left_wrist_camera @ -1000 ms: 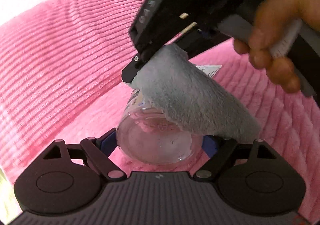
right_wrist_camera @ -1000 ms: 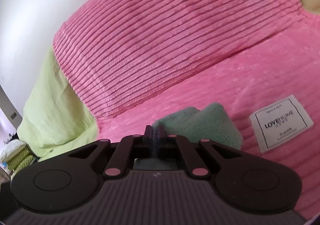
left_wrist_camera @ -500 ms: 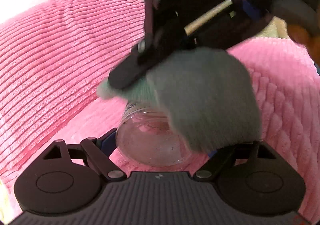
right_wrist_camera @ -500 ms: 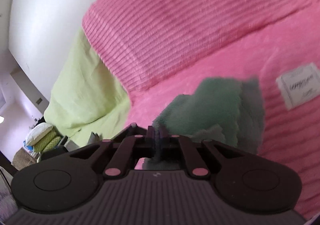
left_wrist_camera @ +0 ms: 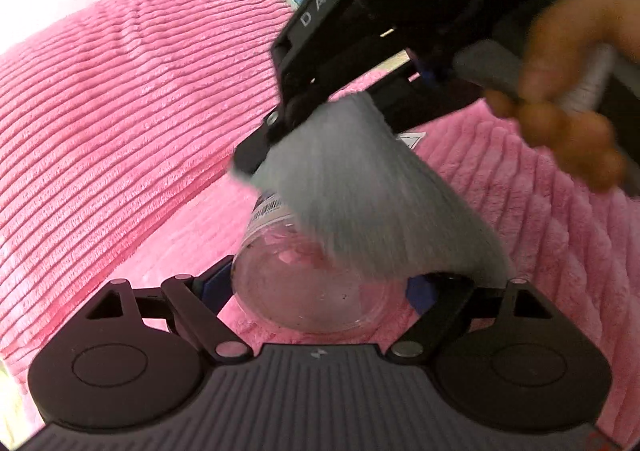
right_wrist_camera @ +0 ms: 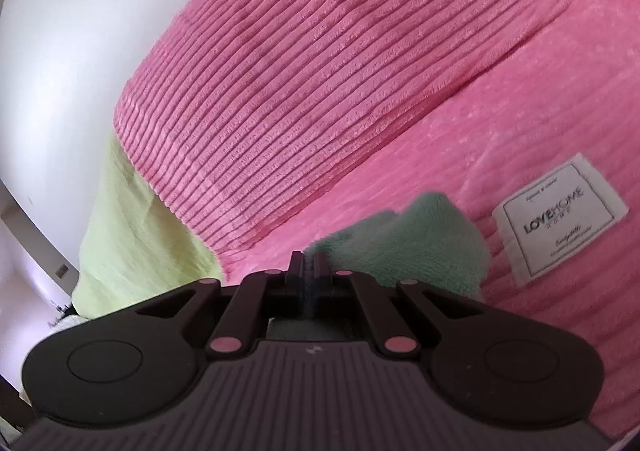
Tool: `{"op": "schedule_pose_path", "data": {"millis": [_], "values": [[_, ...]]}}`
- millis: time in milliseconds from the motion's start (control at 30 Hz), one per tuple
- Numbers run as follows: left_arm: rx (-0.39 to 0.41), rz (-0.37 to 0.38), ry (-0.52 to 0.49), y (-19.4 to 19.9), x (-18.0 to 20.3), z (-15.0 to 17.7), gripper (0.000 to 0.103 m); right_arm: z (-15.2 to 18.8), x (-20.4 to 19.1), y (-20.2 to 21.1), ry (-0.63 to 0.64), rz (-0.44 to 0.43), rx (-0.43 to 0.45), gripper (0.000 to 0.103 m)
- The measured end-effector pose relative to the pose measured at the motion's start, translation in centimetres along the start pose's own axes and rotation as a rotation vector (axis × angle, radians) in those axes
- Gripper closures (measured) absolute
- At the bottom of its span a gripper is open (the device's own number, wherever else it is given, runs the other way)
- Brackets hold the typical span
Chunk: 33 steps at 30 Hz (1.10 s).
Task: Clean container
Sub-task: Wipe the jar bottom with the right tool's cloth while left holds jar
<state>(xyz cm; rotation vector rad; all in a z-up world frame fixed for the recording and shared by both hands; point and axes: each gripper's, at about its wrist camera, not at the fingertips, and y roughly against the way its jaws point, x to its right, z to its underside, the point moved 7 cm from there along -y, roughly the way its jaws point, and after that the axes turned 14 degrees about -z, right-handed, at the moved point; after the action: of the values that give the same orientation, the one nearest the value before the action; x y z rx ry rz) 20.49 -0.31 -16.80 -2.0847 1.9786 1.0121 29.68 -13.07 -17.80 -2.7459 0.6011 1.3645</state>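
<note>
In the left wrist view my left gripper (left_wrist_camera: 316, 285) is shut on a clear plastic container (left_wrist_camera: 296, 291) with a barcode label, held by its sides between the blue pads. My right gripper (left_wrist_camera: 256, 167) comes in from above and is shut on a grey-green cloth (left_wrist_camera: 360, 195). The cloth hangs blurred over the container's right side and touches its top. In the right wrist view the right gripper (right_wrist_camera: 309, 267) has its jaws together on the cloth (right_wrist_camera: 420, 247), which bunches out to the right.
A pink ribbed blanket (left_wrist_camera: 120, 99) covers the bed below, with a raised pink pillow (right_wrist_camera: 320, 71) behind. A white brand tag (right_wrist_camera: 560, 219) is sewn on the blanket. A lime green sheet (right_wrist_camera: 132, 219) lies at the left. A white wall stands behind.
The right gripper has swung the cloth across the container, left then back to the right. The left gripper and container have stayed put.
</note>
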Motion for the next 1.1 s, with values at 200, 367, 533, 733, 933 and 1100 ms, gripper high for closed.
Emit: {"op": "schedule_pose_path", "data": {"millis": [200, 367, 533, 733, 933, 1100], "values": [[-0.055, 0.094, 0.133, -0.9, -1.5, -0.2, 0.016, 0.6, -0.4, 0.6, -0.005, 0.026, 0.040, 0.103], [-0.092, 0.198, 0.257, -1.4, -2.8, -0.3, 0.016, 0.8, -2.5, 2.2, 0.038, 0.066, 0.018, 0.098], [-0.014, 0.090, 0.081, 0.5, -1.0, -0.4, 0.018, 2.6, -5.7, 2.7, 0.050, -0.051, -0.045, 0.098], [-0.021, 0.088, 0.083, 0.4, -0.7, -0.7, 0.018, 4.5, -4.9, 0.8, 0.010, -0.080, -0.114, 0.102], [0.003, 0.045, 0.007, 1.8, 0.4, -0.3, 0.018, 2.2, -2.8, -0.3, 0.035, -0.030, -0.087, 0.103], [0.010, 0.039, -0.004, 1.9, 0.5, -0.3, 0.018, -0.2, -0.9, 0.6, 0.058, 0.060, -0.014, 0.103]]}}
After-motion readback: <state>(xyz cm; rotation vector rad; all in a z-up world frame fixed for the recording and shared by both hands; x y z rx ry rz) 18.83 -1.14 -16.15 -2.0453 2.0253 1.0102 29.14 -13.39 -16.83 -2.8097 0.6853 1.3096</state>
